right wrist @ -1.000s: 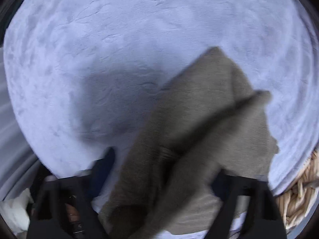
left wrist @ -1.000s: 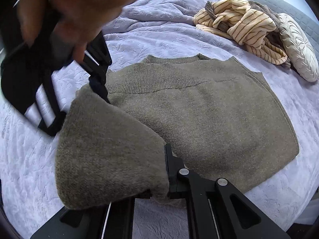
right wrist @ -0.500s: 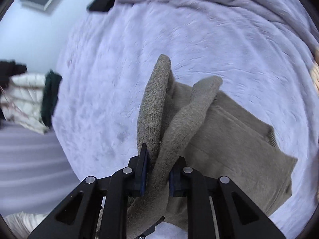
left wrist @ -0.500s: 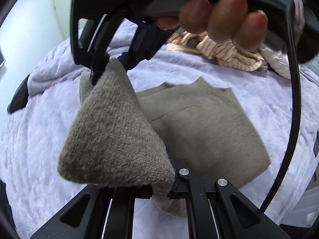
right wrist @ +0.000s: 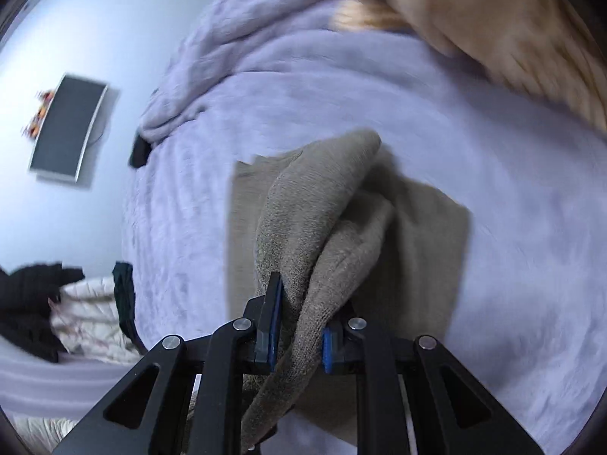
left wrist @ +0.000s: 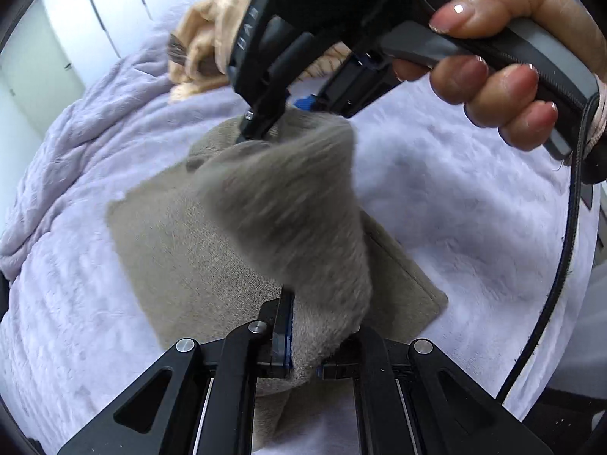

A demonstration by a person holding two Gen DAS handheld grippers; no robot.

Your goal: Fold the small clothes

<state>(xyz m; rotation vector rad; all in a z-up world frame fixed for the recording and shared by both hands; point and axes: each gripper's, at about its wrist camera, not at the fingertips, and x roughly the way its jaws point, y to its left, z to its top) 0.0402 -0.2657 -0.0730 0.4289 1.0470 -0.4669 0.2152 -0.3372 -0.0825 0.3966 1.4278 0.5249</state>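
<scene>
An olive-grey knitted sweater (left wrist: pixel 197 258) lies on the lilac bed cover (left wrist: pixel 474 197). One side of it is lifted in a fold above the rest. My left gripper (left wrist: pixel 303 352) is shut on the near end of that lifted fold. My right gripper (left wrist: pixel 280 117) is shut on the far end, held by a hand at the top of the left wrist view. In the right wrist view my right gripper (right wrist: pixel 297 341) pinches a thick bunch of the sweater (right wrist: pixel 318 204), with the flat part below.
A pile of cream and tan striped clothes (left wrist: pixel 205 49) lies at the far side of the bed and shows blurred in the right wrist view (right wrist: pixel 493 26). A dark screen (right wrist: pixel 68 129) hangs on the wall. Dark and white clothes (right wrist: pixel 57 303) lie beside the bed.
Both grippers have carried the lifted fold up and across over the flat part of the sweater. The views have swung round, and the right gripper now sits higher and nearer the left camera.
</scene>
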